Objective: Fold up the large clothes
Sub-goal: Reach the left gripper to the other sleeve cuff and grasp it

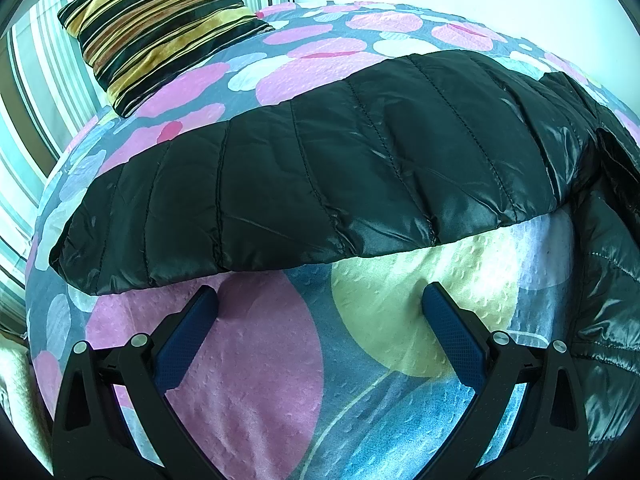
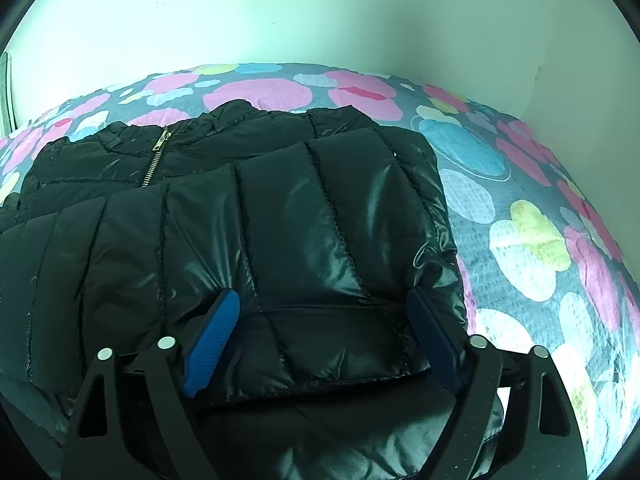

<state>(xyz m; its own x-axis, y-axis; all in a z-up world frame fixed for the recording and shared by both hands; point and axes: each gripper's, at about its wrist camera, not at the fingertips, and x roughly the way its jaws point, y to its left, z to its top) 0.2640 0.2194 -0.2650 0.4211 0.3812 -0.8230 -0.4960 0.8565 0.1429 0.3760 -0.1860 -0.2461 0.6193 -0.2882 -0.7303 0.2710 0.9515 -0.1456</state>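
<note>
Item: black quilted puffer jacket point(image 2: 248, 240), glossy shell, zip point(image 2: 154, 160) showing toward the far left in the right wrist view; lies on a bed with a flower-print bedspread point(image 1: 248, 360). One sleeve point(image 1: 280, 200) stretches out across the spread in the left wrist view, its cuff end at the left, its near edge just beyond the fingertips. A padded panel point(image 2: 340, 248) appears already laid over the body, its near hem between the right fingers. Left gripper point(image 1: 320, 300): jaws spread wide, holding nothing, poised over bare bedspread just short of the sleeve. Right gripper point(image 2: 324, 304): jaws likewise wide apart, straddling the folded panel and closed on nothing; whether the pads touch the fabric cannot be told. Also present: striped cushion point(image 1: 160, 28) at the far left, well apart from the jacket. Handling note, as judgement: the step in hand looks to be folding the sleeve in over the body. Take it near the cuff with a deep bite through both layers, since the shell looks slippery and the filling springy; lift low, carry it across, press out trapped air, and let the right gripper pin the body so it does not slide.
</note>
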